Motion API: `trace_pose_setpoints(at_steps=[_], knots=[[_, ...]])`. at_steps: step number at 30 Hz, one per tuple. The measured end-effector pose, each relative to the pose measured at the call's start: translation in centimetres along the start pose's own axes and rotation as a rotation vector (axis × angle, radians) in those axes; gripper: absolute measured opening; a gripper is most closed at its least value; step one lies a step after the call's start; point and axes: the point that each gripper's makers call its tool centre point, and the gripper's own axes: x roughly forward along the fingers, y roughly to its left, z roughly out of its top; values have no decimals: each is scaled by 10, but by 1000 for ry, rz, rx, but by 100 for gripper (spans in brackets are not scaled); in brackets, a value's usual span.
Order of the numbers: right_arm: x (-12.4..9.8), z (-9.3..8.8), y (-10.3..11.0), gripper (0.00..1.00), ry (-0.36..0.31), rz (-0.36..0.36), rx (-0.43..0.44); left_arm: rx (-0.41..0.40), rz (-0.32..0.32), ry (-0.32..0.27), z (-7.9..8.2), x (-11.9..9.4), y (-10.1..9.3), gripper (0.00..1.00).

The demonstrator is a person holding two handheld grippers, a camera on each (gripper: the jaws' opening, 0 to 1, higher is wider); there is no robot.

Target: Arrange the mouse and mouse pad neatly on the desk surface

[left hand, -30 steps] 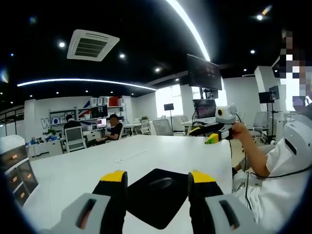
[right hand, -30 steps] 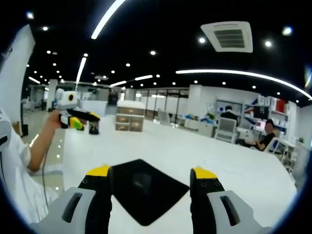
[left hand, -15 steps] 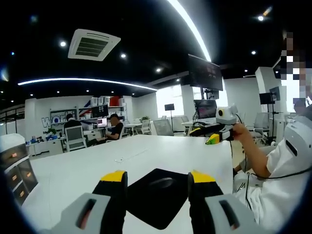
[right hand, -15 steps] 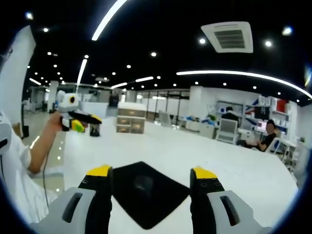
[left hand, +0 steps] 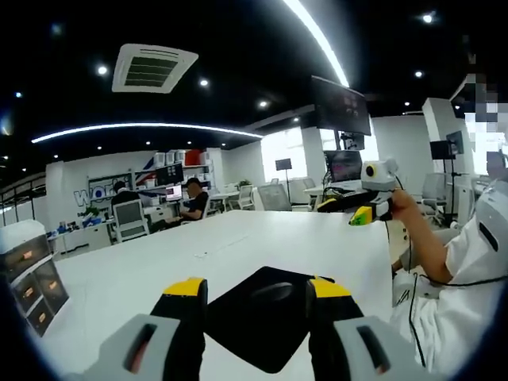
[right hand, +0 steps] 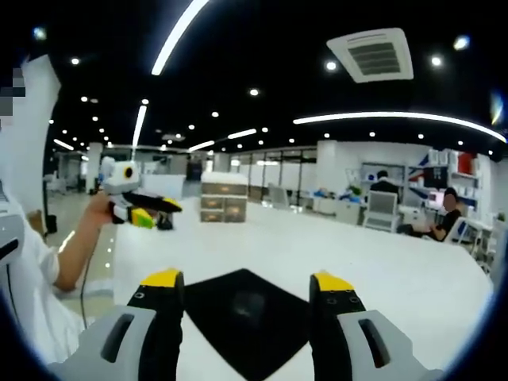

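Observation:
A black mouse pad (left hand: 252,337) lies as a diamond on the white desk (left hand: 135,278), with a black mouse (left hand: 274,291) resting on it. My left gripper (left hand: 256,287) hovers just short of the pad, open, with nothing between its yellow-tipped jaws. In the right gripper view the same mouse pad (right hand: 238,337) and the faint dark mouse (right hand: 248,302) sit ahead of my right gripper (right hand: 248,279), which is also open and empty. Each gripper appears in the other's view, held up in a hand off the desk's side: the right gripper (left hand: 367,208) and the left gripper (right hand: 143,208).
A drawer cabinet (left hand: 28,274) stands at the desk's far end, seen also as the cabinet (right hand: 218,194). The person's white sleeve (left hand: 468,262) is at the desk's side. Seated people (left hand: 194,208), chairs and monitors (left hand: 343,165) fill the background beyond the desk.
Both views have shifted slightly with the hands, so the pad appears a little nearer. The mouse and pad have stayed put on the desk. Both sets of jaws remain apart.

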Motion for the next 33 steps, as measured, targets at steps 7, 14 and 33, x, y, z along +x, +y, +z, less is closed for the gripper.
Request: trace_pose_setpoints(at_steps=[7,14,33], knots=[[7,-2,5,63,2,22,12,-6,-1,27,-6,9,7,50],[16,-10,5,66,25,35,13,-12,11,71,-18,21,20,50],[44,-54,11,73,134,99,46,-26,3,183,-62,71,42,51]])
